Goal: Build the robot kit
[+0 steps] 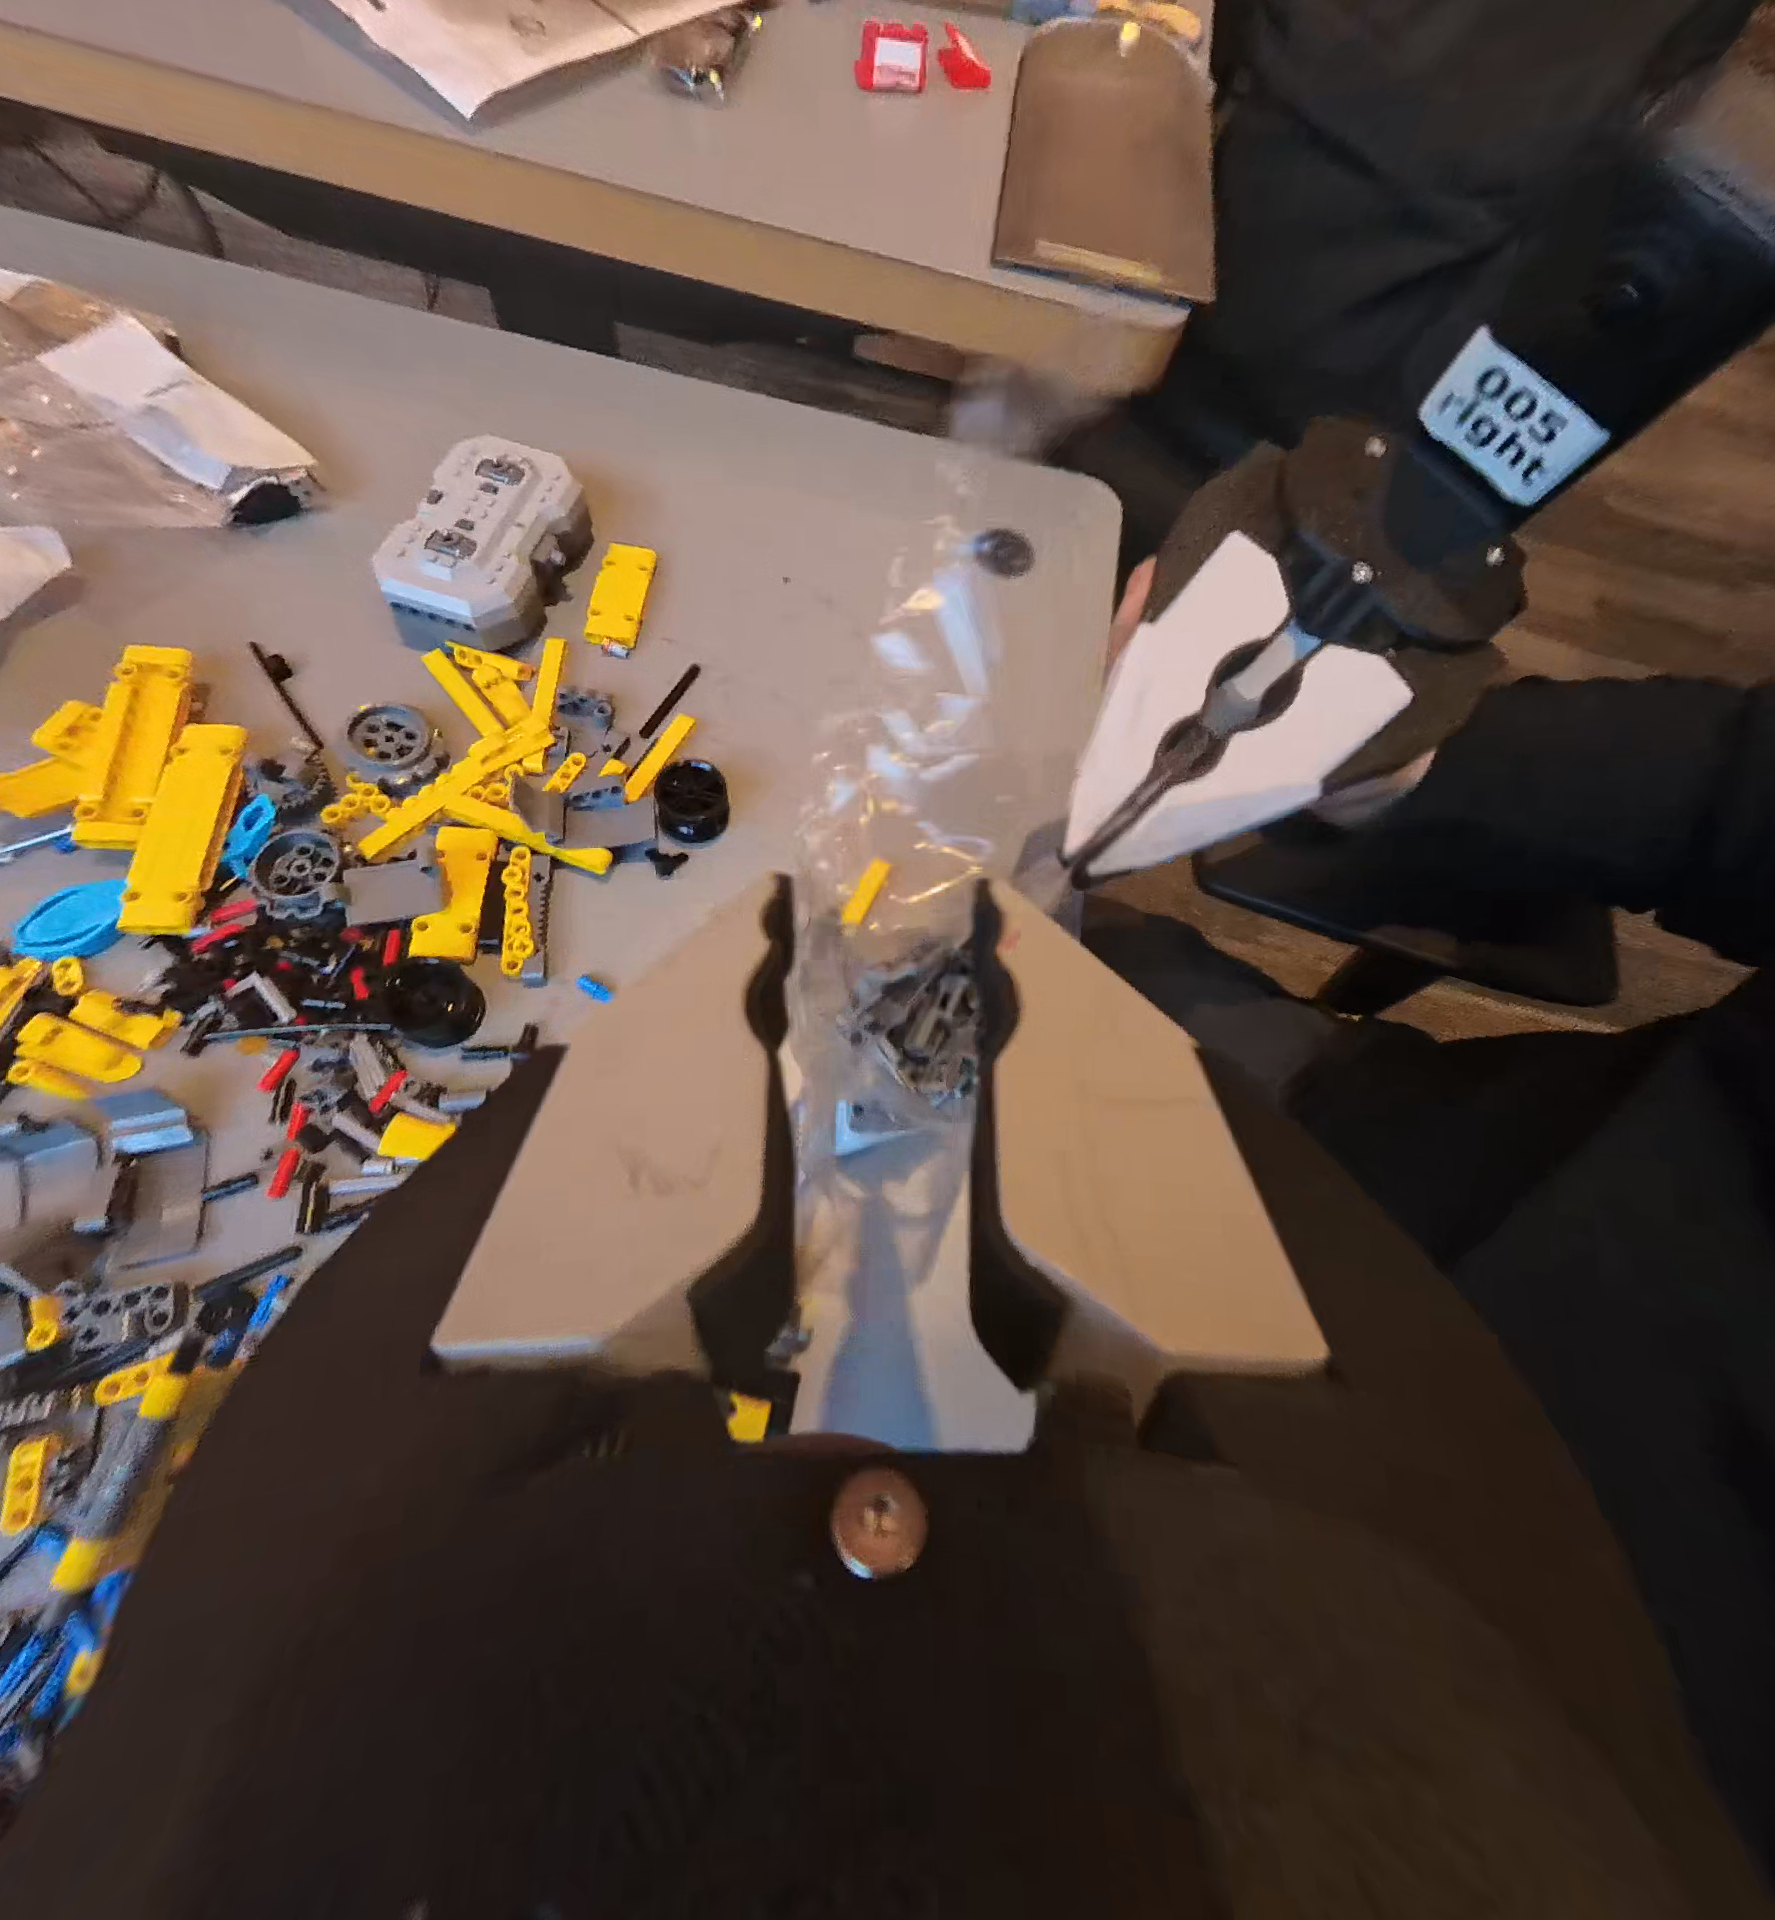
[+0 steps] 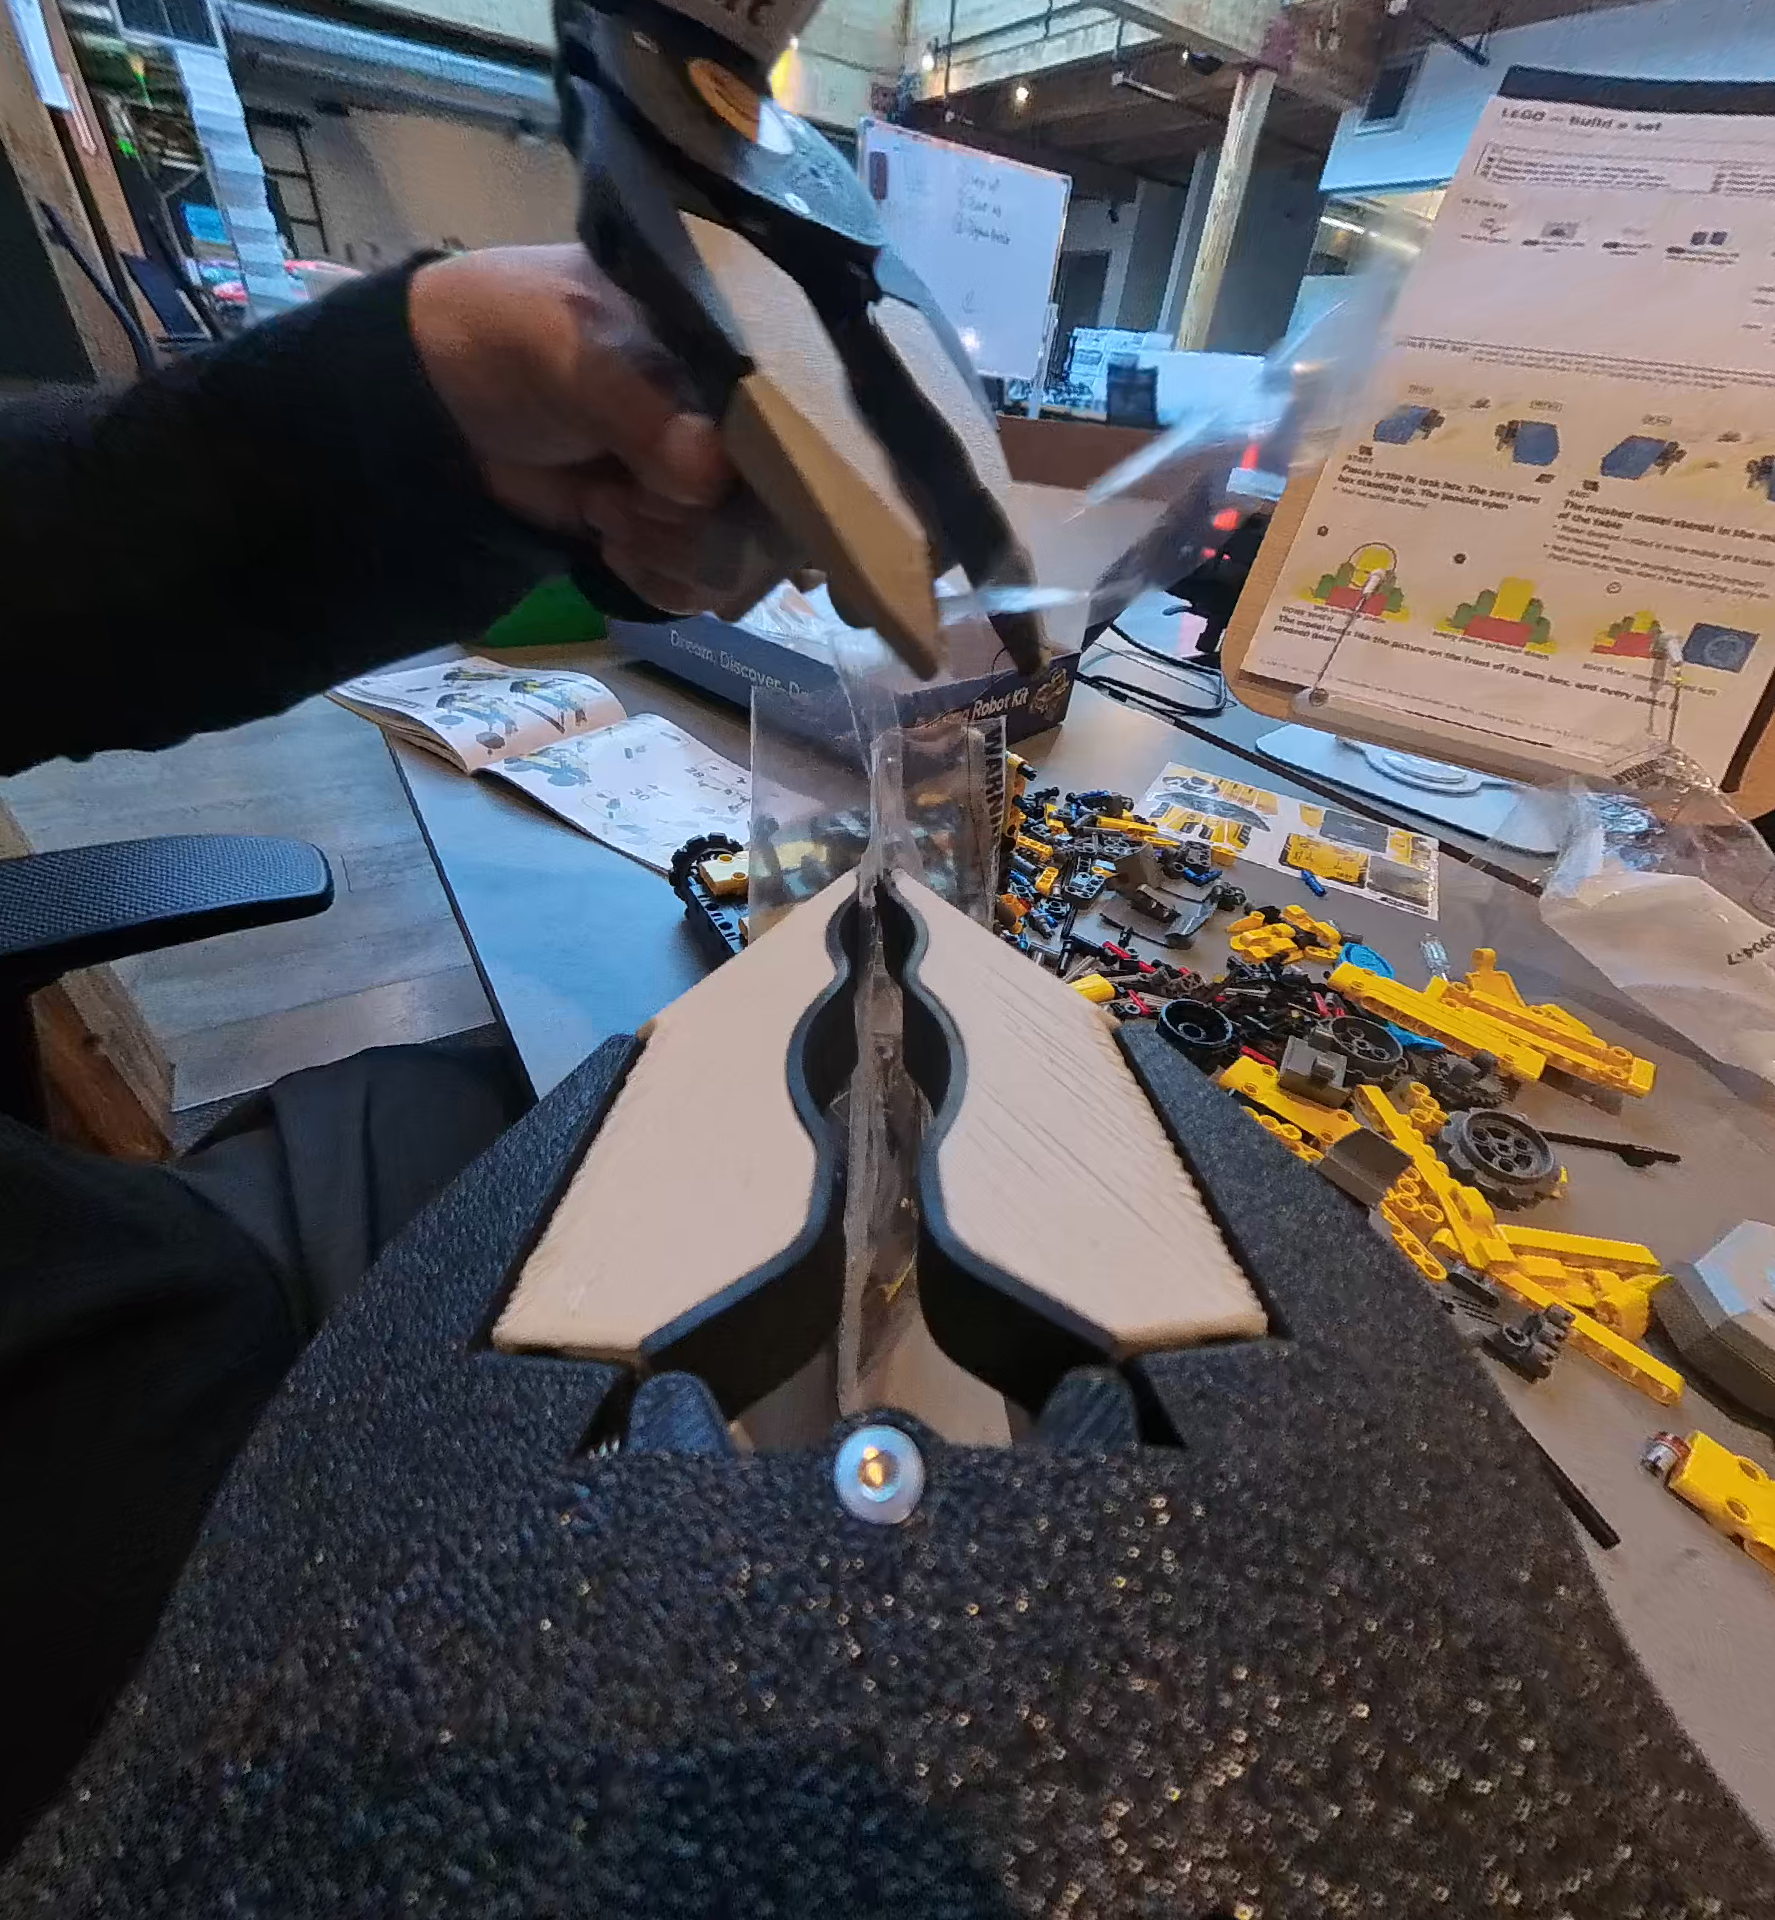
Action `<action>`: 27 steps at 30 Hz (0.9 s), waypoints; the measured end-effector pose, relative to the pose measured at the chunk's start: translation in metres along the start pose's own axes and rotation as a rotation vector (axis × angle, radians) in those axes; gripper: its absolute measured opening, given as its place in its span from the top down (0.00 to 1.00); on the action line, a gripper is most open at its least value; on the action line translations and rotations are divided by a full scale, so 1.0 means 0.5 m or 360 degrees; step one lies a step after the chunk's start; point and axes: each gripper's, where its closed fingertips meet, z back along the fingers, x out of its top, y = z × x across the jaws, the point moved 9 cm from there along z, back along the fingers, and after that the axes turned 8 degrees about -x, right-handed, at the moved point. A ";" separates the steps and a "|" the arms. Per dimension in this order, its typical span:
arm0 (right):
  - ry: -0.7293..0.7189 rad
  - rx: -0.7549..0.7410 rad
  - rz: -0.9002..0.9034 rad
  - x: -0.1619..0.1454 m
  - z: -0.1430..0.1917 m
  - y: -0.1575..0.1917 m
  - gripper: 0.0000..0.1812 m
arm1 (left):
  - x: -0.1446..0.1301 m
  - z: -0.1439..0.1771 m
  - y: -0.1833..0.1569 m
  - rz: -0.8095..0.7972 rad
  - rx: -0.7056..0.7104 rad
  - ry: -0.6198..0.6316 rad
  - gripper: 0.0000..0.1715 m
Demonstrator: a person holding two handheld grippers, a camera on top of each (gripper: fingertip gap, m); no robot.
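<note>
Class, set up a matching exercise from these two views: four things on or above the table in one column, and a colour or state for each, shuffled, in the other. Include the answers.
Things
1. clear bag
2. booklet
3. battery box
4. oval disc

Colour or state
A. blue
B. lying open
C. pinched in the shut jaws of the right gripper
D. grey

Pairs: 1-C, 2-B, 3-D, 4-A
</note>
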 end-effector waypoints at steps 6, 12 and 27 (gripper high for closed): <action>-0.0052 -0.0013 -0.0029 -0.001 0.015 0.001 1.00 | -0.009 0.023 0.069 0.0030 0.0316 -0.0153 1.00; -0.0054 -0.0077 -0.0038 -0.011 0.016 -0.001 1.00 | -0.069 0.043 0.124 0.0286 0.0351 -0.0313 1.00; -0.0028 -0.0041 -0.0143 -0.012 0.006 -0.012 1.00 | -0.149 0.131 0.071 0.0384 0.0390 -0.0457 0.85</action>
